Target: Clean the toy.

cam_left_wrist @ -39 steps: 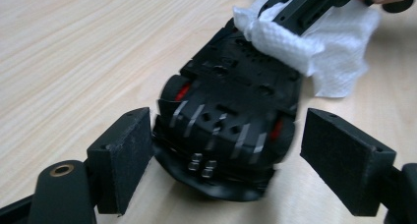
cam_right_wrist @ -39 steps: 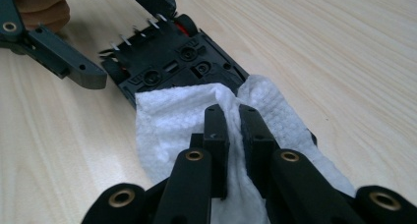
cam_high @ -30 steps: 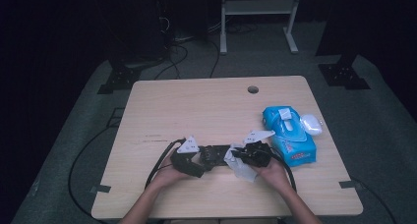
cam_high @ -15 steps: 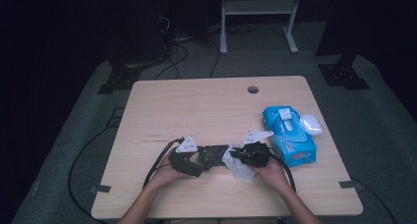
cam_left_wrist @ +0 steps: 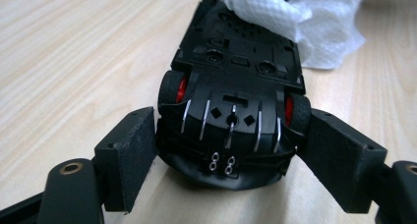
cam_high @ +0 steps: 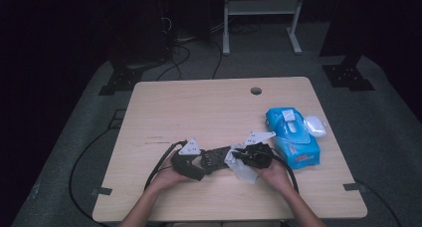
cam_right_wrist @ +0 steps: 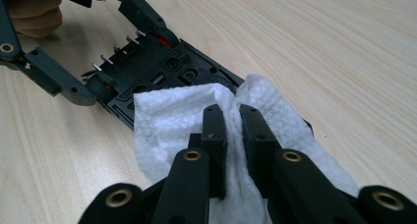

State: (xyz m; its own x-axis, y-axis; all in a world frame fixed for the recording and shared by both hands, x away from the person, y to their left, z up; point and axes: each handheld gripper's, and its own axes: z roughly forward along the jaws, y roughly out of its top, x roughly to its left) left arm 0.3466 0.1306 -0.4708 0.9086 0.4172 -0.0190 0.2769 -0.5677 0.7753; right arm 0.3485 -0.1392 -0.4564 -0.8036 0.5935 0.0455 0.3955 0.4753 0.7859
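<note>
Your left claw (cam_left_wrist: 231,150) is squeezing the black toy car (cam_left_wrist: 236,81) by its sides (it lies belly up on the desk (cam_high: 199,107)). Your right claw (cam_right_wrist: 233,121) is clenched on the white wipe (cam_right_wrist: 172,121), pressing it on the car.

My left gripper (cam_left_wrist: 231,150) has black jaws ending in blocky, matte pads (cam_left_wrist: 130,157), with a brass-ringed pivot (cam_left_wrist: 72,168) behind each. My right gripper (cam_right_wrist: 232,117) shows the same brass eyelets (cam_right_wrist: 192,155) along its black links. Each gripper carries a grey three-cornered plate (cam_high: 189,147) on top and trails a black cable (cam_high: 161,162); my forearms are bare.
</note>
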